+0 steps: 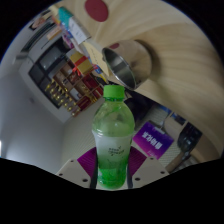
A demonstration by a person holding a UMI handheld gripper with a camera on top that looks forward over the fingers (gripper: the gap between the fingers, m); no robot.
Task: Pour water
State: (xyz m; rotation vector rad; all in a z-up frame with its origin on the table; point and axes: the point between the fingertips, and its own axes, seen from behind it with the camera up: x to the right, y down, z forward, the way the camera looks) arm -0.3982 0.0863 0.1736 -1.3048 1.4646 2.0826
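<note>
A clear plastic bottle (112, 140) with a green cap and green liquid in its lower half stands between my fingers. My gripper (112, 170) is shut on it, and the purple pads (88, 160) press its lower body from both sides. Beyond the cap, a shiny metal cup (128, 65) sits on a pale wooden tabletop (150, 25), its open mouth turned toward the bottle. The whole scene looks tilted. The bottle's base is hidden at the fingers.
A purple packet (152, 138) lies right of the bottle, with a black object (187, 140) further right. Shelves of colourful goods (62, 82) stand off to the left. A red disc (96, 7) rests at the table's far side.
</note>
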